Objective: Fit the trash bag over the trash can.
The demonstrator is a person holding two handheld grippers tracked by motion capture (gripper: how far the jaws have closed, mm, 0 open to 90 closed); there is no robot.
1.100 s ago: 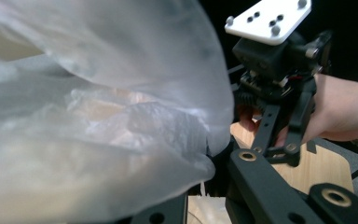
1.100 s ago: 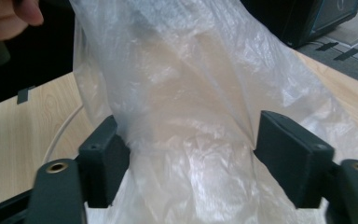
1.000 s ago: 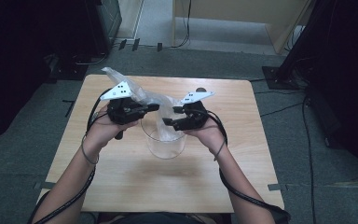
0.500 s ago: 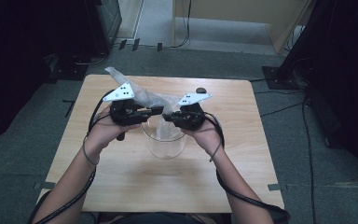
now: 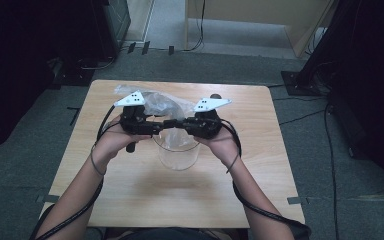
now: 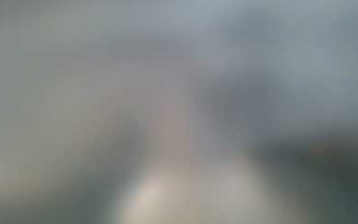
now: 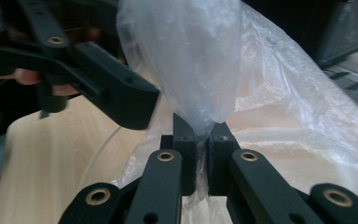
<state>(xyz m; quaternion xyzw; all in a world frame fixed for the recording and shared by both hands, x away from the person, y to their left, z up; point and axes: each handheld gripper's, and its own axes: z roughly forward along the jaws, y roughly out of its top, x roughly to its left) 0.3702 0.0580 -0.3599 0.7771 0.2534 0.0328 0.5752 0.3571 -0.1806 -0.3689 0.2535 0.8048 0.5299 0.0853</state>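
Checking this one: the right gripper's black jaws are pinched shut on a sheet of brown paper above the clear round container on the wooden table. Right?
Not quite. The right gripper is pinched shut, but on a thin clear plastic bag, not brown paper; the right gripper view shows the film caught between its jaws. The rest holds: the high view shows it above the clear round container on the wooden table.

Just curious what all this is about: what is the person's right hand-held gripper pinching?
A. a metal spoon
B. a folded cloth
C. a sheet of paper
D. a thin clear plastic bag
D: in the right gripper view the right hand-held gripper has its jaws closed on the clear plastic bag, which bunches between them.
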